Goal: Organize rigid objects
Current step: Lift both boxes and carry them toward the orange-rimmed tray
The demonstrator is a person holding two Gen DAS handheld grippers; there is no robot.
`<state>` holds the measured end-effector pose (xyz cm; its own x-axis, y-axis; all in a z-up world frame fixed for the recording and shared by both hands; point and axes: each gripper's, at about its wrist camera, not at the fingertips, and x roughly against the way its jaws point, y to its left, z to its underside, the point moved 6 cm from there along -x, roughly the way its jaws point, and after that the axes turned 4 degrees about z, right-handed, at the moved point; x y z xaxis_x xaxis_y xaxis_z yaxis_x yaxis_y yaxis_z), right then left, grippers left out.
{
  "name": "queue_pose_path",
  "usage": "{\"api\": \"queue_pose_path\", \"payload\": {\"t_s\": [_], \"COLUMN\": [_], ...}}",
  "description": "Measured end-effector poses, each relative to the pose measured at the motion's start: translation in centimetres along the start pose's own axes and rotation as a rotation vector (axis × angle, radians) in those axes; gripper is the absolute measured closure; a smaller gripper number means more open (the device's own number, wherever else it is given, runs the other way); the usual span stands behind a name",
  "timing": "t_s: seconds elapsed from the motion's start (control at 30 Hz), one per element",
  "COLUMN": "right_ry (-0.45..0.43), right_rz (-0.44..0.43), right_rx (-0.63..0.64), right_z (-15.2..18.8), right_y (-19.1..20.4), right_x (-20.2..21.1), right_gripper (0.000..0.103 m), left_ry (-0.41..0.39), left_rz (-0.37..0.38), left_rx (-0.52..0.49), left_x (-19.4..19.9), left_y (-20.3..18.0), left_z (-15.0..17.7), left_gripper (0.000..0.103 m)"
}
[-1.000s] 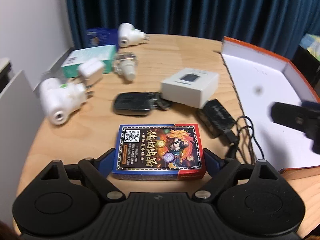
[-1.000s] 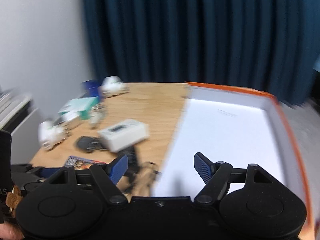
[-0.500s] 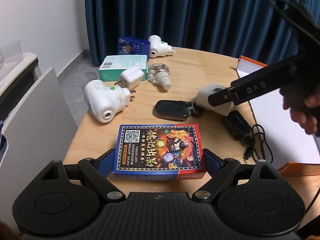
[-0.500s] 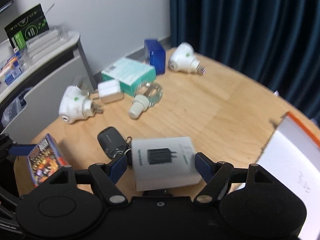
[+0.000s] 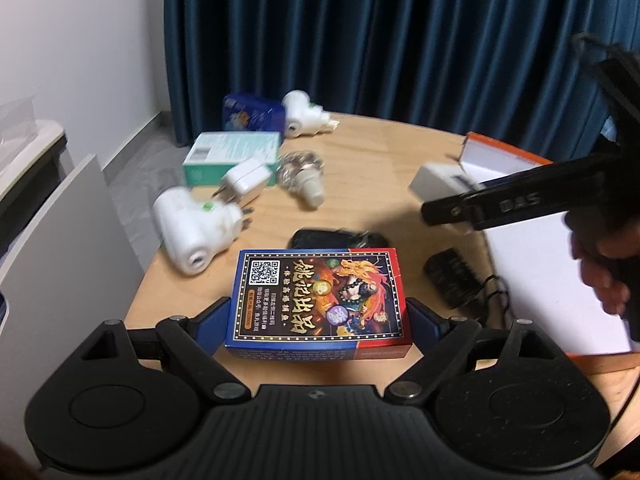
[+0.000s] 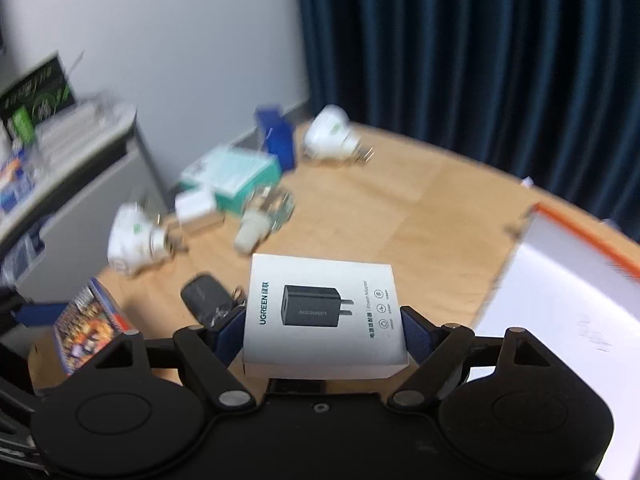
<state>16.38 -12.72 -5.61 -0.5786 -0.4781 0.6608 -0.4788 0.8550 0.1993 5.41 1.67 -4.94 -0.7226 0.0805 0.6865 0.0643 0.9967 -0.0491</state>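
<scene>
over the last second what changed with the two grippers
The right gripper swung from above the orange-rimmed box lid to the table and shut on the white charger box, which now looks lifted. The left gripper stayed clamped on the card box. The white plug-in units and key fob stayed put.

The white charger box (image 6: 324,316) reads "UGREEN" and "Power Adapter", its pictured plug also "UGREEN"; the card box (image 5: 318,302) bears a QR code and Chinese title characters; "DAS" marks the right gripper's arm (image 5: 516,202).
</scene>
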Motion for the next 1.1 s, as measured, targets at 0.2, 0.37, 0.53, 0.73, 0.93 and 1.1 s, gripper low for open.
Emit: {"api": "queue_pose_path", "payload": {"t_s": [0.2,0.37,0.53,0.73,0.93,1.1], "right_ry": [-0.158,-0.247,-0.297,-0.328,-0.314,-0.289], "right_rz": [0.174,0.334,0.439,0.483,0.489,0.491], "right_rx": [-0.127,-0.202,-0.269,-0.328,-0.386,-0.384], "right_z": [-0.2,-0.2,0.3,0.5,1.1,1.0], "right_y": [-5.0,-9.9,-13.1,-14.8,-15.6,-16.1], "right_x": [8.6,16.6,21.5,23.0,21.6,20.3], "right_gripper": [0.008,0.008,0.008,0.008,0.008,0.008], "left_ry": [-0.043,-0.102,-0.134,-0.131,-0.096,-0.078], "left_rz": [0.073,0.168,0.237,0.249,0.224,0.213], "left_rx": [-0.057,-0.103,-0.144,-0.175,-0.186,-0.167], "left_x": [0.8,1.4,1.2,-0.6,-1.2,-1.8], "left_y": [-4.6,-10.5,-16.0,-19.7,-20.3,-19.5], "left_z": [-3.2,-7.4,-11.2,-13.9,-13.0,-13.0], "left_gripper": [0.011,0.011,0.011,0.011,0.011,0.011]}}
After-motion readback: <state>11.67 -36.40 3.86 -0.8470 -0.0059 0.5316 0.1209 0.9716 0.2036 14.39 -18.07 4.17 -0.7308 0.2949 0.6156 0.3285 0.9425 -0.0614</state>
